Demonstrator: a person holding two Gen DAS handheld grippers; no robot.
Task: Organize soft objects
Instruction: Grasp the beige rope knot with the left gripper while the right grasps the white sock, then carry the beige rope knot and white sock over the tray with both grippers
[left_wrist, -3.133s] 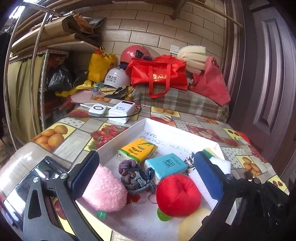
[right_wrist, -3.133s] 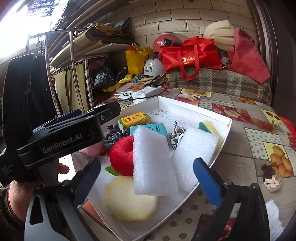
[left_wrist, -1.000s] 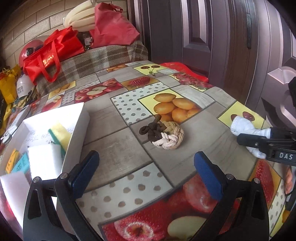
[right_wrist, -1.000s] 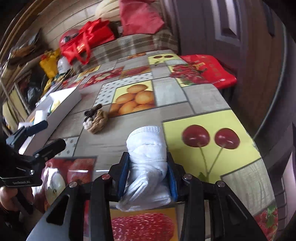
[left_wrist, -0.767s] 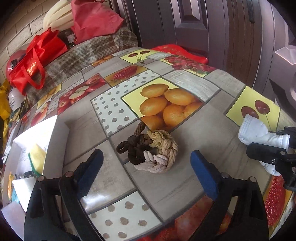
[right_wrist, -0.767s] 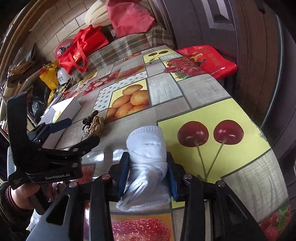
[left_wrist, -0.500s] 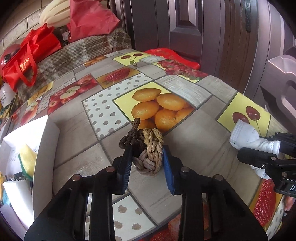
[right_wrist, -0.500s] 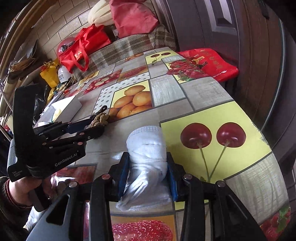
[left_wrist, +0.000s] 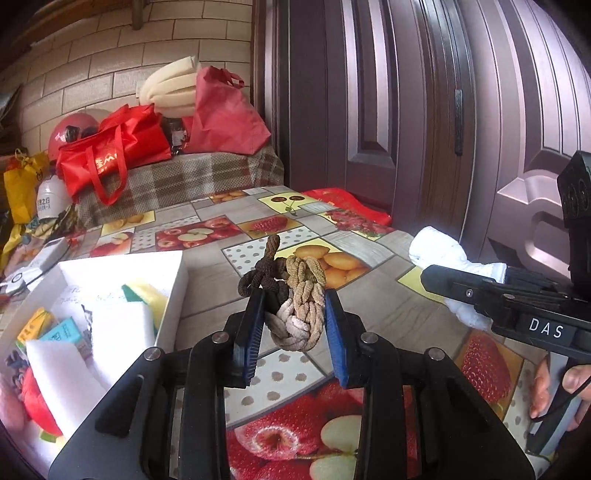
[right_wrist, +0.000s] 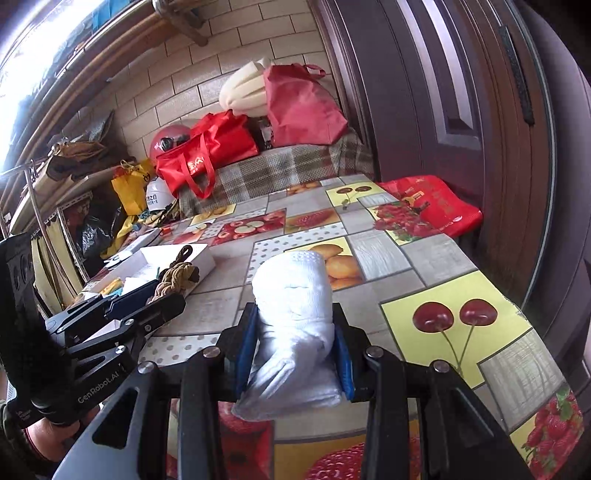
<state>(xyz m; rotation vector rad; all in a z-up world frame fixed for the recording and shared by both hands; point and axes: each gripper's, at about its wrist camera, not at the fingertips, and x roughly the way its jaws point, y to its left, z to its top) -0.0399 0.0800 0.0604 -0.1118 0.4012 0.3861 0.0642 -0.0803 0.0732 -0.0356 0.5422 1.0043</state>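
My left gripper (left_wrist: 291, 325) is shut on a braided rope knot (left_wrist: 295, 295), brown, tan and cream, and holds it above the fruit-print table (left_wrist: 369, 302). The knot also shows in the right wrist view (right_wrist: 177, 275). My right gripper (right_wrist: 293, 350) is shut on a rolled white cloth (right_wrist: 295, 314), also lifted; the cloth shows at the right of the left wrist view (left_wrist: 443, 254). A white tray (left_wrist: 177, 280) at the left holds white foam blocks (left_wrist: 122, 328), a yellow-green sponge (left_wrist: 147, 295), tissue packs and a red plush.
Red bags (left_wrist: 114, 151), a pink helmet (left_wrist: 70, 129) and foam rolls (left_wrist: 170, 88) are piled on a plaid-covered bench at the table's far end. A dark door (left_wrist: 406, 110) stands to the right. A flat red bag (right_wrist: 432, 206) lies at the table's right edge.
My left gripper closed on the rope knot and lifted it off the table. The right gripper stays shut on the white cloth and has risen. Both views now tilt up toward the far wall.
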